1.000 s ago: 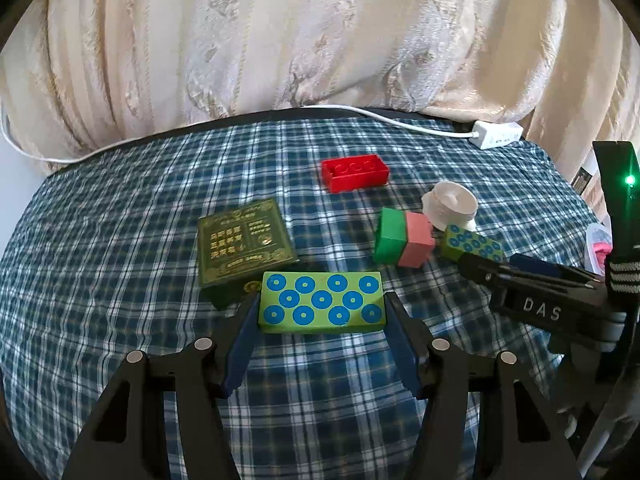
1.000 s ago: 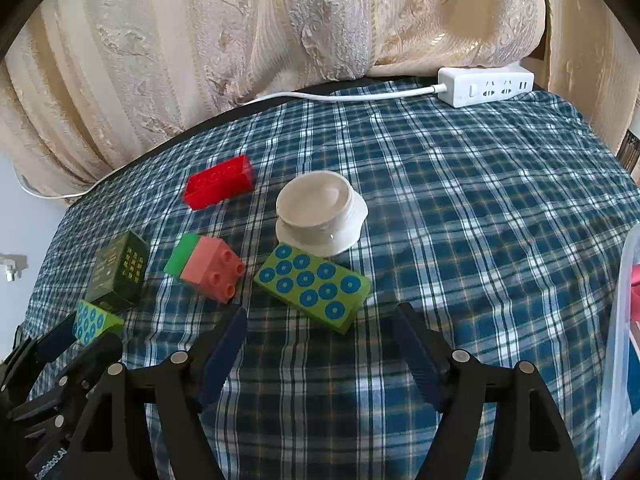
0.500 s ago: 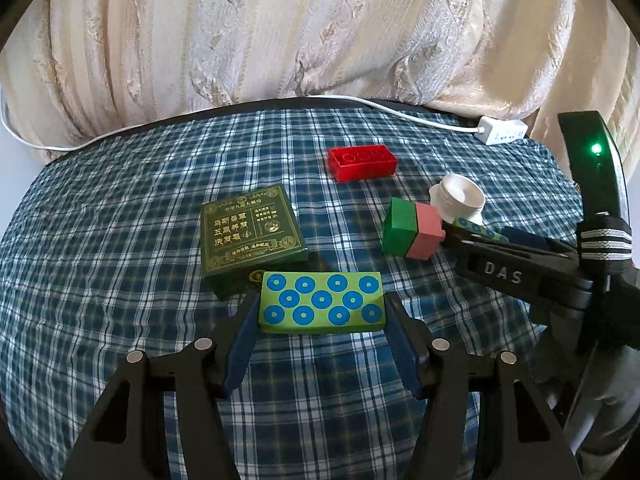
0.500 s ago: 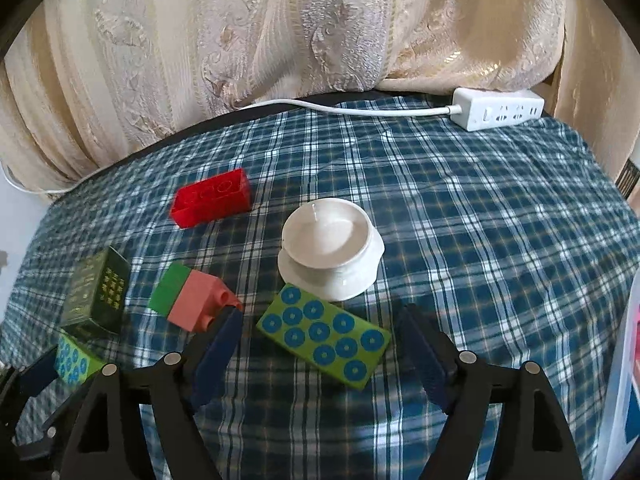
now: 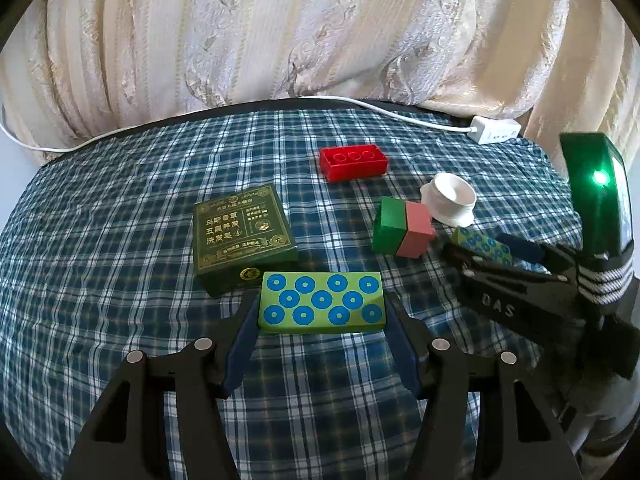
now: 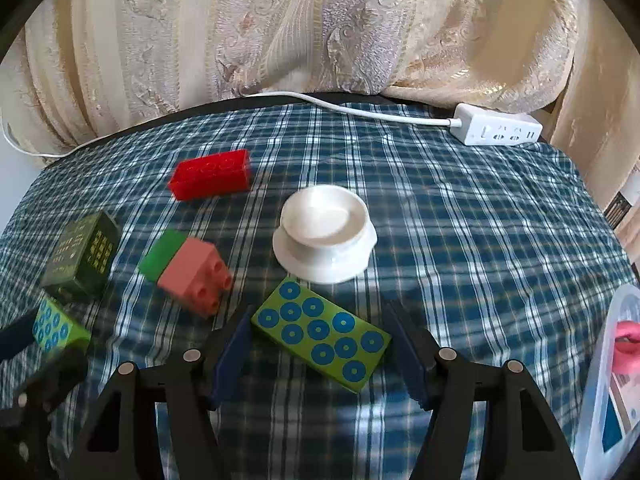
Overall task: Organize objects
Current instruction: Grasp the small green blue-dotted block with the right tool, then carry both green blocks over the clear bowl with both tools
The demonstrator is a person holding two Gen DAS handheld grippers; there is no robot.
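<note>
My left gripper [image 5: 322, 310] is shut on a green block with blue dots [image 5: 322, 304], held just above the plaid cloth in front of a dark green box [image 5: 242, 236]. That block shows again at lower left in the right wrist view [image 6: 56, 330]. A second dotted green block [image 6: 320, 334] lies askew on the cloth between the fingers of my right gripper [image 6: 320, 350], whose jaws are closing; narrow gaps remain at the pads. From the left wrist view, the right gripper [image 5: 486, 248] straddles that block [image 5: 480, 245].
A red brick [image 6: 210, 174], a joined green-and-pink brick [image 6: 186, 270] and a white cup on a saucer [image 6: 324, 232] sit just beyond the right gripper. A white power strip [image 6: 500, 130] lies at the back. A clear plastic container [image 6: 612, 380] stands at the right edge.
The right gripper has come forward and down so the second dotted block now lies between its fingers, and its jaws have narrowed. The left gripper holds still with its block.
</note>
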